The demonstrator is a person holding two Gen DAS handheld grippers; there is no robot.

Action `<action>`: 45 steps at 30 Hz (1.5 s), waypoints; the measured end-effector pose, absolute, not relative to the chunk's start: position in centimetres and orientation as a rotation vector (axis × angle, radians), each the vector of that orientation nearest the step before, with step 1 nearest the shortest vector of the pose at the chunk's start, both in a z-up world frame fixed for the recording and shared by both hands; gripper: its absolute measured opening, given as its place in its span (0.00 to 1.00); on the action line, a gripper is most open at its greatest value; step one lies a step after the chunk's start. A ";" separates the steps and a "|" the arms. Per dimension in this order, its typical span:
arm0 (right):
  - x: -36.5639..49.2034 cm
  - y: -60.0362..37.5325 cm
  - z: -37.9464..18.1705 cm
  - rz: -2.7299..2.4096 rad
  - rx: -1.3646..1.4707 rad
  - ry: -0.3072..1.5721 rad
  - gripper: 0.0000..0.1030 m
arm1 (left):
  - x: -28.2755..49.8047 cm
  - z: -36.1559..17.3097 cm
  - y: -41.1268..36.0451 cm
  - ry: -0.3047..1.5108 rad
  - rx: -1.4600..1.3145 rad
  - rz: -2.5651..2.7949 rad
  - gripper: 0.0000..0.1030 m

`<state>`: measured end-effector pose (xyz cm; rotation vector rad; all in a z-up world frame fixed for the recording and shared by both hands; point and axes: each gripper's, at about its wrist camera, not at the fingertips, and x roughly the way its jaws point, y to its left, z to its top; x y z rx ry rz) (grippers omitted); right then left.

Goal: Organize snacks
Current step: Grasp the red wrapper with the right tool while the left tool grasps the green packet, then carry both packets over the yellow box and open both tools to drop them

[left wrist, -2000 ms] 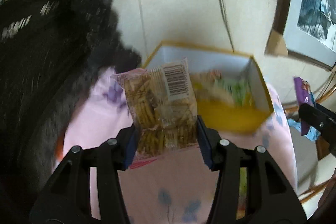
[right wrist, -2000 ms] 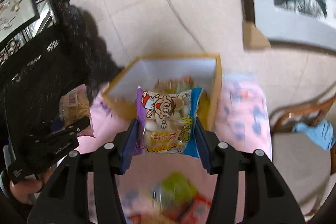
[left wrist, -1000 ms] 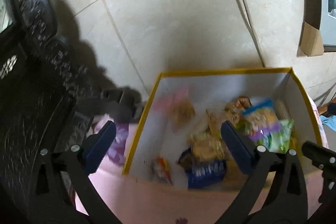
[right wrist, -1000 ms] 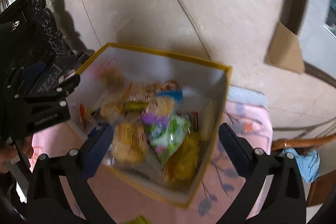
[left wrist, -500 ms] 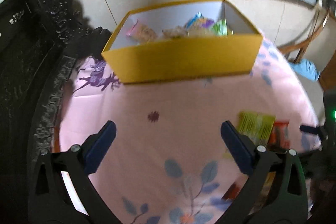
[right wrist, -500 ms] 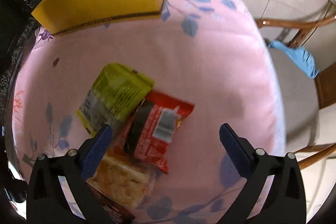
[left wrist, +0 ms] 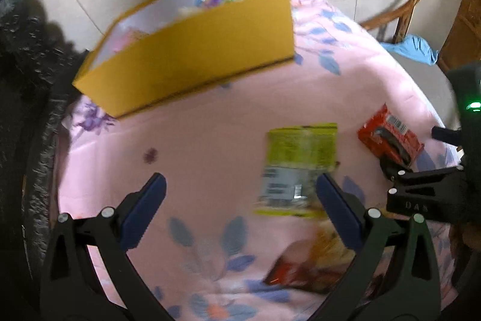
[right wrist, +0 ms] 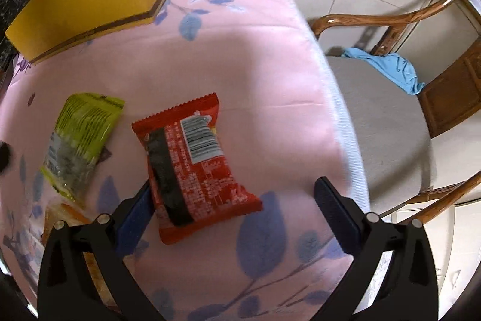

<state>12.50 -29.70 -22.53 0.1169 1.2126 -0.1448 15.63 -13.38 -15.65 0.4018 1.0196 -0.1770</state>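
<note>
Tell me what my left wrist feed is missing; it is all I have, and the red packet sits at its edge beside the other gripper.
Observer: In the right wrist view the red packet lies barcode up on the pink cloth, between the open fingers of the right gripper, nearer its left finger.
Operator: Say what is beyond that packet.
Observer: A wooden chair stands past the cloth's edge, with a blue cloth on its seat.
Operator: Check the green packet.
Observer: The green packet lies flat and apart from the red one, with pink cloth showing between them; nothing grips it.
</note>
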 end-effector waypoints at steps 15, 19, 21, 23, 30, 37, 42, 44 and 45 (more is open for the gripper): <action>14.3 -31.2 -22.9 0.062 -0.020 1.138 0.99 | 17.1 -22.2 -15.2 1.105 0.348 -0.179 0.98; 14.0 -31.1 -23.0 0.048 -0.005 1.118 0.99 | 17.2 -22.7 -14.2 1.093 0.243 -0.247 0.87; 14.1 -30.9 -23.0 0.046 -0.001 1.110 0.96 | 17.2 -22.7 -14.0 1.104 0.206 -0.289 0.78; 13.9 -30.6 -22.6 0.048 -0.002 1.111 0.70 | 17.0 -22.7 -14.1 1.095 0.212 -0.292 0.74; 13.3 -30.9 -21.2 0.019 0.058 1.128 0.43 | 16.5 -22.3 -14.7 1.082 0.201 -0.282 0.67; 12.1 -30.2 -18.5 0.007 0.031 1.094 0.43 | 15.8 -19.9 -13.3 1.037 0.172 -0.263 0.67; 12.6 -29.6 -14.0 0.043 0.035 1.001 0.43 | 16.5 -15.4 -11.3 0.963 0.125 -0.223 0.67; 13.4 -29.3 -11.3 0.077 0.053 0.937 0.43 | 17.1 -12.5 -10.0 0.910 0.096 -0.197 0.67; 13.8 -29.1 -10.1 0.095 0.058 0.911 0.43 | 17.7 -10.9 -9.3 0.879 0.081 -0.183 0.67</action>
